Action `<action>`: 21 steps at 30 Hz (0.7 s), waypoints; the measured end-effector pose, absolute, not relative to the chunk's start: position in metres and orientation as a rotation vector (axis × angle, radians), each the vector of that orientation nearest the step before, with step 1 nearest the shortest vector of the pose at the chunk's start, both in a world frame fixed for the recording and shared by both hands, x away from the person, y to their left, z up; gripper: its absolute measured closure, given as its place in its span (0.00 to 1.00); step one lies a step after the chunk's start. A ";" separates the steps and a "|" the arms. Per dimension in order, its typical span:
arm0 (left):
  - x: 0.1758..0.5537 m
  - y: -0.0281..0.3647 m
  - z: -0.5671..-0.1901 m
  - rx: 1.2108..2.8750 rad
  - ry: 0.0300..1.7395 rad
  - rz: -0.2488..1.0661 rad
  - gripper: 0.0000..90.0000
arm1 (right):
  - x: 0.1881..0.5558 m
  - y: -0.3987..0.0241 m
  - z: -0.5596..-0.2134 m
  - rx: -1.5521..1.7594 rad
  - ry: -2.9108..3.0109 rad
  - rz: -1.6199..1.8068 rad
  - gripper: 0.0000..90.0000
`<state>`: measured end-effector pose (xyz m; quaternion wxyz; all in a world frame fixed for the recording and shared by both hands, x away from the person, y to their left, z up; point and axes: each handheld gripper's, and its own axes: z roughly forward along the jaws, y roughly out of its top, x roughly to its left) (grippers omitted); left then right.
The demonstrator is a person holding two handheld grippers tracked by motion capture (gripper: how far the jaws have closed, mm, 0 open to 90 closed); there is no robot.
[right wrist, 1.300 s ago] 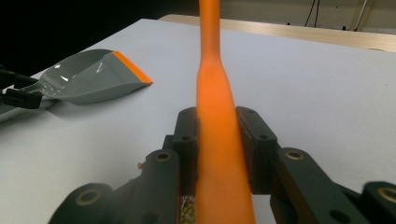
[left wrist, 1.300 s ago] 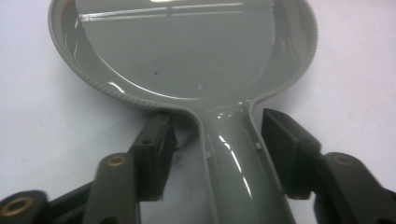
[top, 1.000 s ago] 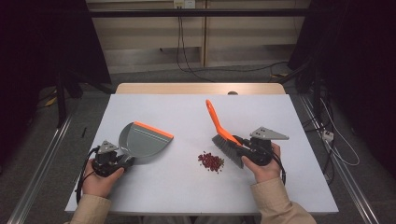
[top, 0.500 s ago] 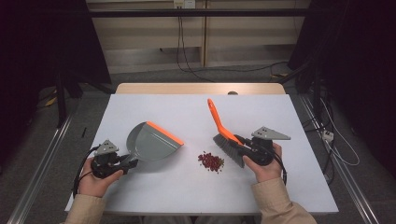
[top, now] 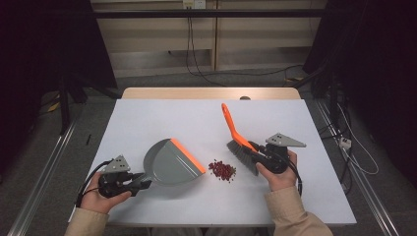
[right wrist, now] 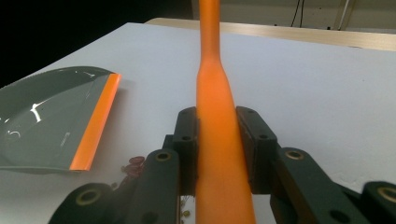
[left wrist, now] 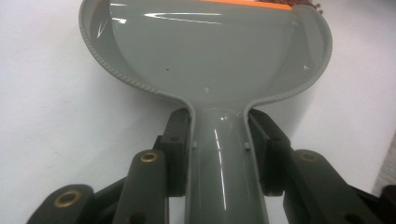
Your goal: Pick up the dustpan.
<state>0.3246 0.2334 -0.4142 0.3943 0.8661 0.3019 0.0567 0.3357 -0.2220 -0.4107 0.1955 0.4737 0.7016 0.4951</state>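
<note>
A grey dustpan with an orange front lip lies on the white table, its lip facing a small heap of dark red bits. My left gripper is shut on the dustpan's handle, both pads pressing its sides. To the right of the heap, my right gripper is shut on an orange-handled brush; its grey bristles sit beside the heap and the handle points up and away. In the right gripper view the dustpan lies at the left.
The white table top has bare room at the back and left. A wooden edge runs along its far side. Cables trail on the floor beyond and at the right. The near table edge lies close to both hands.
My left gripper has swung the dustpan round and carried it right, so its orange lip now sits close to the red heap. The right gripper and brush have stayed put.
</note>
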 end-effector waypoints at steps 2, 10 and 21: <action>0.323 0.233 -0.415 2.211 0.750 0.135 0.70 | 0.336 -0.222 -0.411 1.323 1.969 1.386 0.79; 0.317 0.231 -0.420 2.239 0.703 0.113 0.70 | 0.336 -0.223 -0.414 1.336 1.960 1.370 0.79; 0.315 0.220 -0.423 2.285 0.640 0.068 0.70 | 0.342 -0.216 -0.421 1.327 1.970 1.324 0.79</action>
